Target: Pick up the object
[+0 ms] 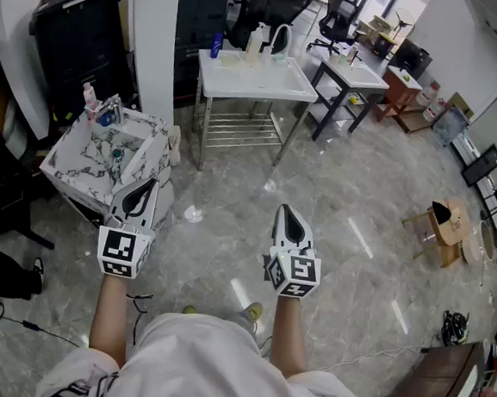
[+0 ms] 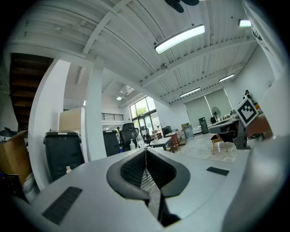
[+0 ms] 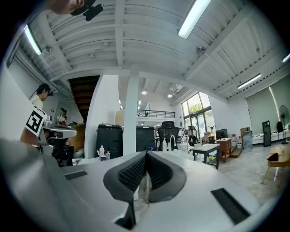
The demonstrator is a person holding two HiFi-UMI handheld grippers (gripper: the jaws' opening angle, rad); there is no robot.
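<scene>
Left gripper (image 1: pixel 145 191) — jaws pressed together, nothing between them, held over the grey polished stone floor (image 1: pixel 352 202) on the near side of the white steel-legged table (image 1: pixel 254 83). Right gripper (image 1: pixel 288 218) — likewise closed and empty, also short of that table. Pale plastic bottles (image 1: pixel 255 40) and small blue bottle (image 1: pixel 216 45) stand along the table's far edge. Marble-patterned white cabinet (image 1: pixel 88 158) — left of the table, beside the left gripper. Which item is to be picked up: cannot tell.
</scene>
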